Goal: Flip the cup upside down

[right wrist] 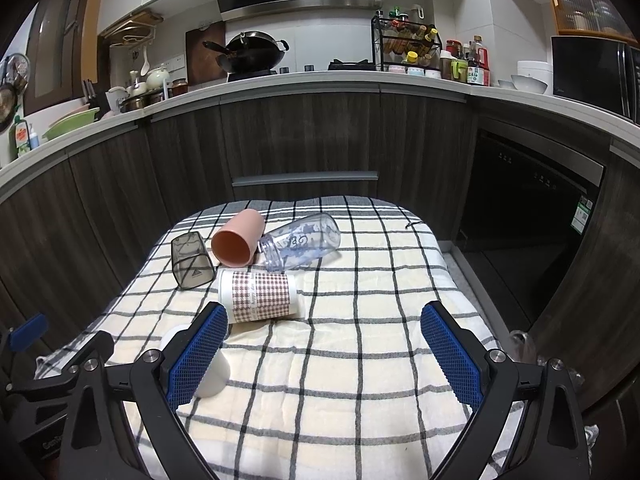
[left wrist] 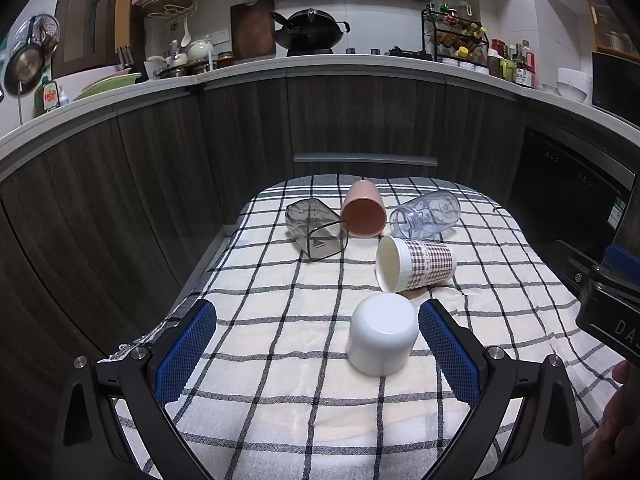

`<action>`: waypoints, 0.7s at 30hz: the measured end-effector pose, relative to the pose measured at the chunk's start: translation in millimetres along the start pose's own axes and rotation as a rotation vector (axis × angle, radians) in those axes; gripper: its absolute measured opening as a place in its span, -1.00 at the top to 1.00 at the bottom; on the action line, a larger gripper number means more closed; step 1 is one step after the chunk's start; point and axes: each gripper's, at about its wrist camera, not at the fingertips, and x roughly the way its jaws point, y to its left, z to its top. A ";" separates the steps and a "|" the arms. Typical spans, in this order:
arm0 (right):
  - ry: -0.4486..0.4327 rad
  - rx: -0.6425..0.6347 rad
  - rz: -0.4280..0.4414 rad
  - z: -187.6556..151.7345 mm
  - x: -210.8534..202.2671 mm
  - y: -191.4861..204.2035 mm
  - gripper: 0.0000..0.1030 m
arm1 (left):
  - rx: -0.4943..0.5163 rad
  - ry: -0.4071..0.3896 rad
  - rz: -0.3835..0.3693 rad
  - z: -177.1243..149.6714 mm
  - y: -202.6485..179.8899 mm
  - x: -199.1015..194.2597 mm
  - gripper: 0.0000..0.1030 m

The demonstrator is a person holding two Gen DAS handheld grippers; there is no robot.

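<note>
A white cup stands upside down on the checked cloth, between my left gripper's open fingers and close to the right pad. My left gripper is open and holds nothing. Beyond it a houndstooth paper cup, a pink cup, a smoky square cup and a clear bottle lie on their sides. My right gripper is open and empty over the cloth. The white cup is partly hidden behind its left finger. The paper cup lies just ahead.
The cloth covers a small table whose edges drop off on the left and far sides. Dark cabinet fronts stand behind it, with a dishwasher at the right. The right gripper's body shows at the right edge of the left wrist view.
</note>
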 end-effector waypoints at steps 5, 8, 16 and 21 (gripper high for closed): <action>0.000 0.002 0.000 0.3 -0.2 0.0 -0.89 | -0.003 0.002 0.001 0.7 0.0 0.4 -1.00; 0.001 0.001 0.001 0.3 -0.2 0.7 -0.89 | -0.002 0.004 0.002 0.4 -0.1 0.9 -1.00; 0.001 0.003 0.001 0.4 -0.2 1.4 -0.89 | -0.016 0.004 -0.001 -0.4 1.8 0.1 -1.00; 0.003 0.002 -0.001 0.2 -0.1 0.0 -0.89 | -0.016 -0.009 0.018 -0.4 1.8 -0.7 -1.00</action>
